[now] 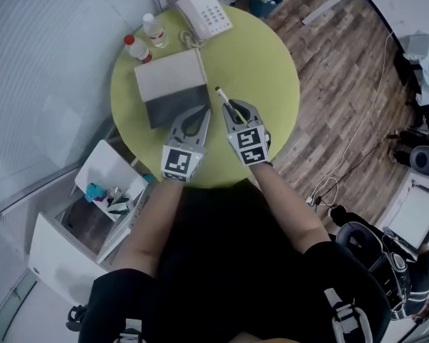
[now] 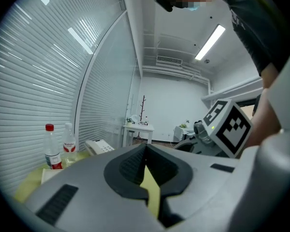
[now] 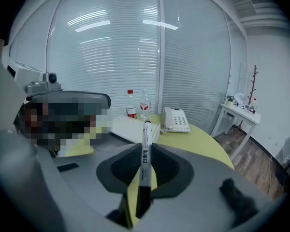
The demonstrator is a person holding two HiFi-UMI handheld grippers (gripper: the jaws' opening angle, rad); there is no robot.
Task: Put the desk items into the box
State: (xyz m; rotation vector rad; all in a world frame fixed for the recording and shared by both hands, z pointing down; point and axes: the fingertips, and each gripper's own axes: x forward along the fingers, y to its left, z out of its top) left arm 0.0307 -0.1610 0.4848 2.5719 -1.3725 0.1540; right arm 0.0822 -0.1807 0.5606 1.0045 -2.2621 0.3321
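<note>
Marker (image 3: 146, 134): we have it pinched between the jaws of the right gripper (image 3: 144, 154), its tip sticking out past them, up and forward.
Right jaws: closed on the marker's barrel, pressing it from both sides.
Left jaws: on the left gripper (image 2: 145, 148) we see the tips meeting with nothing between them.
Grippers: side by side above the near part of the table (image 1: 264, 63), the right one just right of the box's near corner.
Box (image 1: 173, 84): open and pale, it sits on the table just beyond the left gripper.
Bottles: a red-capped bottle (image 1: 137, 48) and a white-capped bottle (image 1: 154, 31) stand beside the box at the table's far edge.
Telephone (image 1: 209, 13): a white set at the far rim.
</note>
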